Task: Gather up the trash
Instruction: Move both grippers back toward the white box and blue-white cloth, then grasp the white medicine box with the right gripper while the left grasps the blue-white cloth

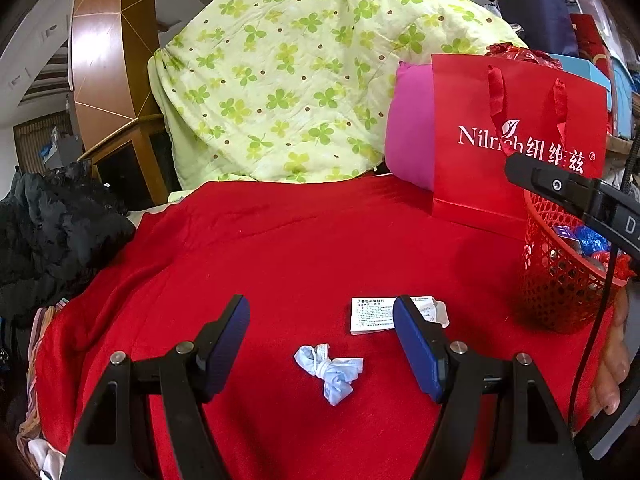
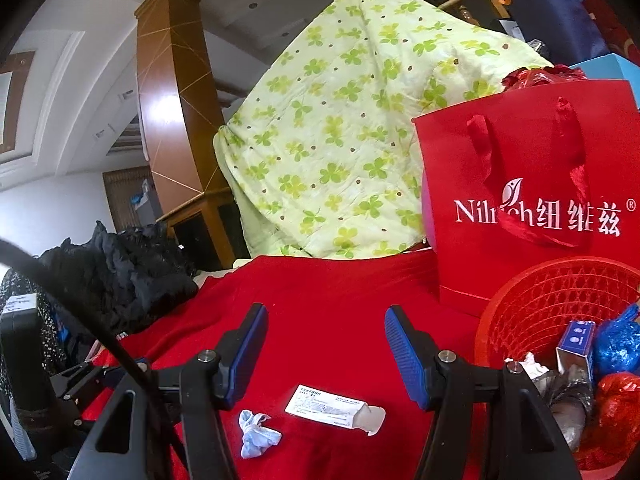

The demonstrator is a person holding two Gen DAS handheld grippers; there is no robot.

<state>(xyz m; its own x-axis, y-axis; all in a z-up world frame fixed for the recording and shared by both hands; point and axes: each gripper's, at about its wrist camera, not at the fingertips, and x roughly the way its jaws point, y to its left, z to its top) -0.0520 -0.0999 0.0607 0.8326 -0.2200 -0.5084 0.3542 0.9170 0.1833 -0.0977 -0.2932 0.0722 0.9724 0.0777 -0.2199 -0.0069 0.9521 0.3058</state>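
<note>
Red paper bag [image 1: 520, 136] — white "Nilrich 纽维兹 ®"; white carton [image 2: 326, 406] — print too small to read.

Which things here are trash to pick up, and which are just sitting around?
For the job:
- knotted blue-white scrap
- flattened white box
- red basket, already holding wrappers
- both open grippers, left and right

Just lying about:
- red gift bag
- clover quilt
- pink cushion
- black jacket
- red cloth underneath

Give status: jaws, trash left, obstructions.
Left gripper and right gripper open, empty. Knotted blue rag and white carton loose on red cloth. Red basket part-filled. Path clear.
</note>
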